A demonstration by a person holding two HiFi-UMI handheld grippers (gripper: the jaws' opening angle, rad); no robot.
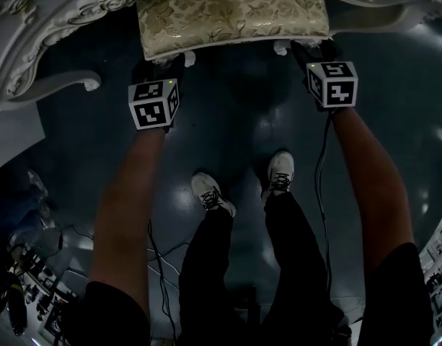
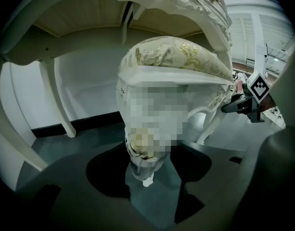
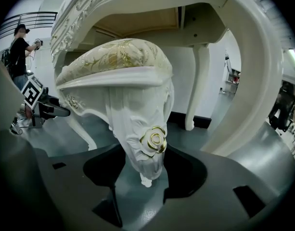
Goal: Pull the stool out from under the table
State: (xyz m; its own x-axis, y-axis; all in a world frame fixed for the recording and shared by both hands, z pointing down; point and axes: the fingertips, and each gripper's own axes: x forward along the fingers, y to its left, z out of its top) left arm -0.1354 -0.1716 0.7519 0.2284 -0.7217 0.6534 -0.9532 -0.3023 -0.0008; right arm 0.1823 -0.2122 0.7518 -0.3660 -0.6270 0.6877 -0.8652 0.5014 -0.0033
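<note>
The stool (image 1: 231, 9), white with a gold-patterned cushion, stands partly under the ornate white table (image 1: 69, 9). My left gripper (image 1: 165, 63) is at the stool's front left leg (image 1: 188, 58), and my right gripper (image 1: 312, 50) is at its front right leg (image 1: 281, 47). In the left gripper view the carved leg (image 2: 143, 150) fills the gap of the left gripper (image 2: 148, 174), whose jaws are closed against it. In the right gripper view the leg with a gold rose (image 3: 156, 141) sits between the jaws of the right gripper (image 3: 147, 174), which press on both its sides.
Curved table legs (image 2: 56, 100) (image 3: 198, 81) stand behind and beside the stool. The holder's shoes (image 1: 213, 193) are on the dark glossy floor just behind the grippers. Cables and gear (image 1: 26, 287) lie at the lower left. Another person (image 3: 17, 52) stands far off.
</note>
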